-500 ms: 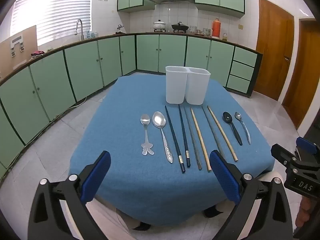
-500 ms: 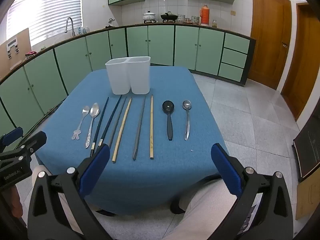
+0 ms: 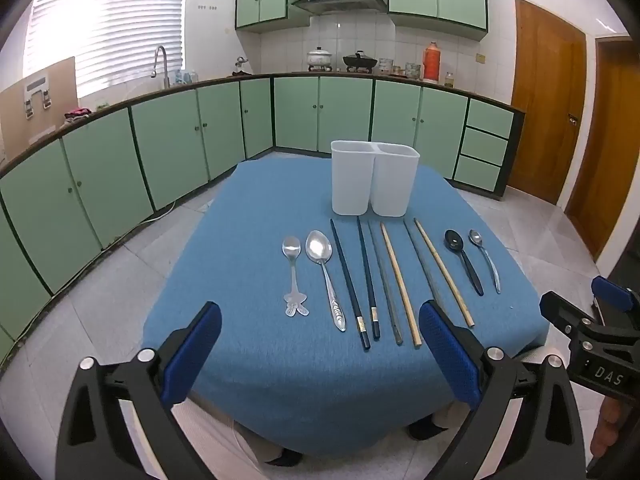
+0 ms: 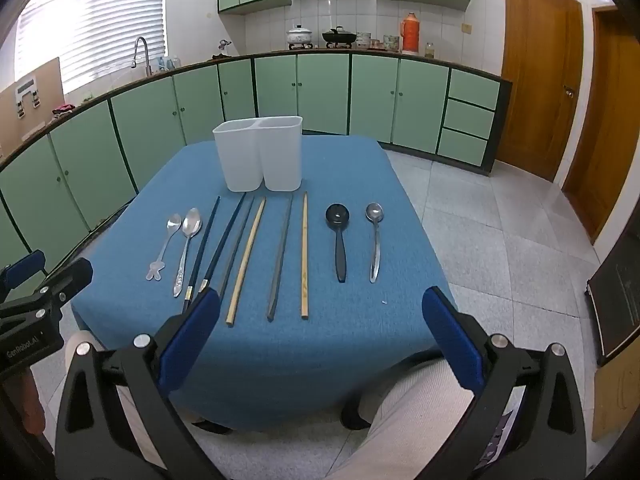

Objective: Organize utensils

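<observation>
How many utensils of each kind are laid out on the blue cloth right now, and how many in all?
Metal spoons: 3 (cartoon-handled spoon, large spoon, slim spoon)
Black spoon: 1
Dark blue chopsticks: 2
Grey chopsticks: 2
Light wooden chopsticks: 2
Total: 10 utensils, none in the white holder yet.

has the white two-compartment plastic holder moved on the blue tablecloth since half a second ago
No. The white two-compartment plastic holder stands in the same place at the far end of the blue tablecloth, just beyond the tips of the chopsticks, as before.
</observation>
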{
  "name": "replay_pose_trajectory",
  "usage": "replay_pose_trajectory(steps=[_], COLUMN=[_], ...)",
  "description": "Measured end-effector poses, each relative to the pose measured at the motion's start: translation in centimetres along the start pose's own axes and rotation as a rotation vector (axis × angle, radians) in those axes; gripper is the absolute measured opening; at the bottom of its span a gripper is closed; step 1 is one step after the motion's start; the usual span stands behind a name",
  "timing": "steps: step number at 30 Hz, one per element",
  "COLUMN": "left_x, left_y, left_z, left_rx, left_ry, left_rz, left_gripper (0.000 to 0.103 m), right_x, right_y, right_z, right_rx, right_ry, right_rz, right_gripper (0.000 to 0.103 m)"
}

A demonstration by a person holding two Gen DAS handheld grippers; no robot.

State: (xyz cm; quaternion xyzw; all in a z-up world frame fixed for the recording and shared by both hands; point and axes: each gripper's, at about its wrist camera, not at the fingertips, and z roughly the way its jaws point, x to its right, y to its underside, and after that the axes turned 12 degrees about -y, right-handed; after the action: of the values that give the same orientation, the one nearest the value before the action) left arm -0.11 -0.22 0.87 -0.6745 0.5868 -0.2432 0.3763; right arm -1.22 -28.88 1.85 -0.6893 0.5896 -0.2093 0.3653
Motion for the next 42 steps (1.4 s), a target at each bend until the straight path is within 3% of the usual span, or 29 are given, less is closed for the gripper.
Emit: replay_pose_trajectory(steps=[42], left_x=[0.14], left_y=[0.39], left_z=[-0.38], left_rx=[0.006], left_ry=[0.003], left_rz=[-0.001], left_gripper=[0.097], right_x=[-0.21], right_y=[0.10], right_z=[-0.11], right_rx=[0.007], right_ry=[0.001], right_rz=[-0.002], right_gripper=[0.098])
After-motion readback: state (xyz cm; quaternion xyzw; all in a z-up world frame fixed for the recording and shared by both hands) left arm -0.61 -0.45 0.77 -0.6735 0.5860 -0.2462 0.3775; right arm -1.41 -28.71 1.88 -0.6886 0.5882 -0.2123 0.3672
